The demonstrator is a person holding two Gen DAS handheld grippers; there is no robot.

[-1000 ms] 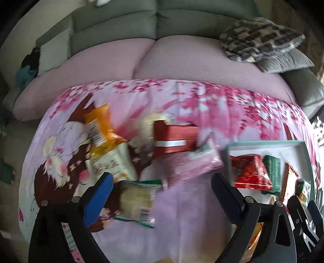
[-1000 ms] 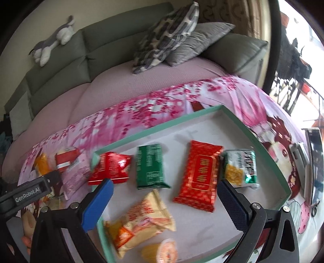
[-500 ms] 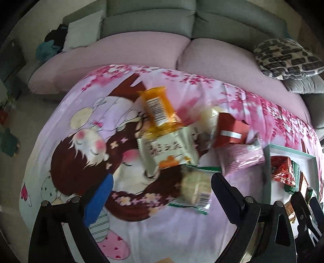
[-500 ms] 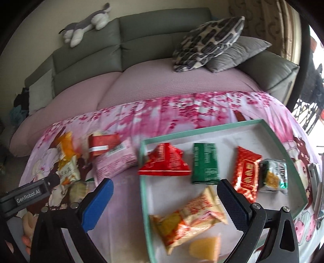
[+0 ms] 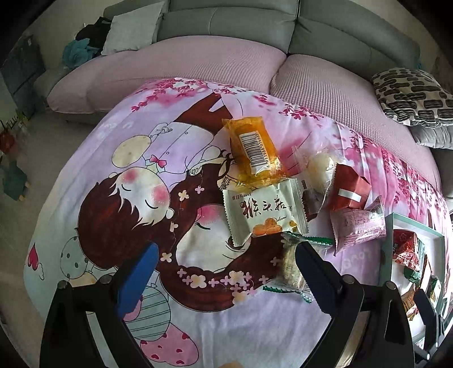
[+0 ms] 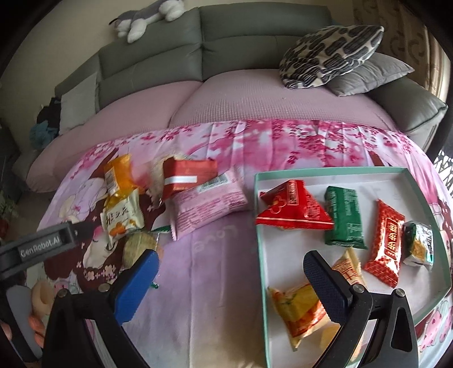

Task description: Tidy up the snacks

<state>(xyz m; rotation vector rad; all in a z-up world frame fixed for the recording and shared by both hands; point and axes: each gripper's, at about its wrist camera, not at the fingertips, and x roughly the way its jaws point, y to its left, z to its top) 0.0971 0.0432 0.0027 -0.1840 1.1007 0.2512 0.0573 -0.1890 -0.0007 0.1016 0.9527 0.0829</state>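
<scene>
Loose snacks lie in a heap on the cartoon-print cloth: an orange packet (image 5: 254, 150), a white packet (image 5: 263, 215), a red box (image 5: 349, 192), a pink packet (image 5: 358, 226) and a green-edged cracker packet (image 5: 291, 269). My left gripper (image 5: 226, 263) is open and empty, and its black finger touches or nearly touches the cracker packet. The teal-rimmed tray (image 6: 256, 226) holds several packets, among them a red triangular one (image 6: 291, 209) and a green one (image 6: 344, 215). My right gripper (image 6: 230, 271) hangs open and empty over the tray's left rim. The left gripper's body (image 6: 42, 246) shows at the far left.
A grey sofa with a pink seat cover (image 6: 254, 99) runs behind the cloth, with patterned and grey pillows (image 6: 331, 53) at the right. A plush toy (image 6: 147, 17) lies on the backrest. Bare floor (image 5: 25, 175) shows off the cloth's left edge.
Both views have swung left. The snack heap now sits right of centre in the left wrist view, and the tray has slid to the right side of the right wrist view. Both grippers stay open.
</scene>
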